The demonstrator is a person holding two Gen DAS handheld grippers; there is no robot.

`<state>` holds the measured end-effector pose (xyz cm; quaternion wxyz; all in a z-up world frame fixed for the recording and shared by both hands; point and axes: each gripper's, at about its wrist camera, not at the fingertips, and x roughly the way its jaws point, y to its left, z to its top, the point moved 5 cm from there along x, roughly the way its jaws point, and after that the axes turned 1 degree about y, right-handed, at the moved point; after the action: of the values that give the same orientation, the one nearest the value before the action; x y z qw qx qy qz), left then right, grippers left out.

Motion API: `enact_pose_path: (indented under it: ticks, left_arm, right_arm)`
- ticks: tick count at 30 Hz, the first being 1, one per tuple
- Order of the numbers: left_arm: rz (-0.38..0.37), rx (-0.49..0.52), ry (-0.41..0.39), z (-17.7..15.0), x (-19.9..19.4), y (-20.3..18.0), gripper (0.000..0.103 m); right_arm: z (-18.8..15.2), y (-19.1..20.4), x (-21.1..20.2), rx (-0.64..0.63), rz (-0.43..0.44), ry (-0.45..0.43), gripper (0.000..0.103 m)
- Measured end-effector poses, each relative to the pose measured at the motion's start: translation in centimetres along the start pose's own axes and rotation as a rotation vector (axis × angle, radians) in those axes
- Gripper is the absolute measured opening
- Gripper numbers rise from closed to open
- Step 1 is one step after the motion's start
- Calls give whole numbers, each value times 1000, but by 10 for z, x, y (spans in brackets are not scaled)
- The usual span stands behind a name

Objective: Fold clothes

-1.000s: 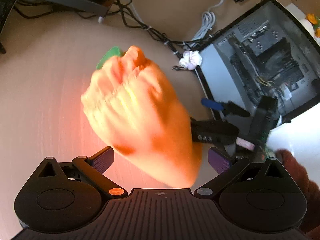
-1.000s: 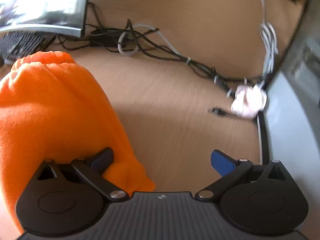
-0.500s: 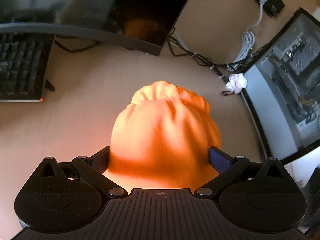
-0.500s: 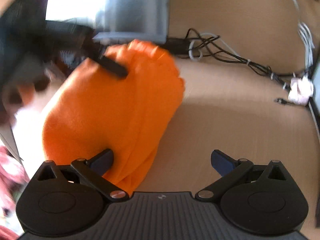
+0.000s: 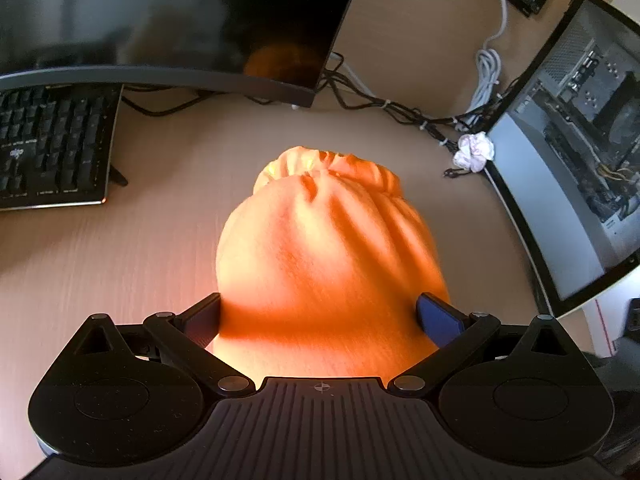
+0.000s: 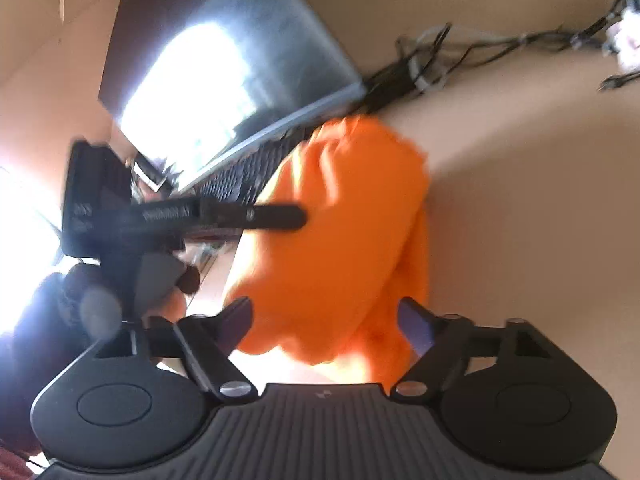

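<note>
A bunched orange garment lies on the light wooden desk, its gathered elastic edge at the far end. My left gripper straddles its near end with jaws wide; the cloth fills the gap and brushes both pads. In the right wrist view the garment sits between the fingers of my right gripper, whose jaws are closing around the near edge. One black finger of the left gripper reaches across the cloth from the left. That view is blurred.
A curved monitor and black keyboard stand behind and to the left. An open PC case borders the right, with cables and a crumpled white wad beside it. A hand grips the left gripper's handle.
The left view has tilted up, and the cloth now sits square between its jaws. The right gripper swung left and rolled, and its jaws narrowed around the garment.
</note>
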<state>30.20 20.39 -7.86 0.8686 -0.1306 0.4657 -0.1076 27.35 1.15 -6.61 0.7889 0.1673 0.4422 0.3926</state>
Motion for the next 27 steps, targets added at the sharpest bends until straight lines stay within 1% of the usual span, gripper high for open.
enact_pose_path:
  ticks: [2,3,5,6,8,10,12,15,17,19,20,22,24,25,26,27]
  left_arm:
    - [5,-8,-17,-1,-5,2,103]
    - [8,-12,-26,-1,-8,3,103]
    - [13,-20,-43,-1,-13,5,103]
    - [13,-32,-73,-3,-23,7,103]
    - [15,-61,-130,-8,-45,10,103]
    - [38,-100,-167,-18,-66,17,103]
    - [29,-149,-179,-34,-81,23,103]
    - [-61,-271,-164,-53,-85,28,103]
    - [-110,-335,-158,-60,-77,27,103]
    - [-134,-338,-150,-62,-63,19,103]
    - [-145,-338,-146,-63,-57,15,103]
    - [-131,-298,-131,-63,-45,7,103]
    - [-115,-255,-117,-63,-33,-1,103]
    - [-107,-234,-109,-63,-28,-5,103]
    - [-99,-213,-102,-63,-22,-9,103]
    - [-93,-196,-97,-62,-19,-11,103]
  right_arm:
    - [7,-2,20,12,-16,6,77]
    - [11,-4,28,35,-1,15,76]
    - [23,-5,37,100,69,20,56]
    - [30,-1,40,99,91,18,54]
    - [40,10,43,60,117,16,43]
    - [45,18,46,7,117,33,40]
    - [45,21,52,-19,95,71,40]
    - [36,16,62,-36,63,126,40]
    - [29,10,65,-44,42,155,40]
    - [19,2,61,-56,22,169,40]
    - [15,1,54,-91,10,175,40]
    - [8,1,40,-172,-14,188,40]
    - [14,5,20,-270,-42,172,47]
    - [20,7,8,-322,-64,153,60]
    - [30,11,0,-370,-100,114,69]
    - [41,14,-8,-418,-140,70,71]
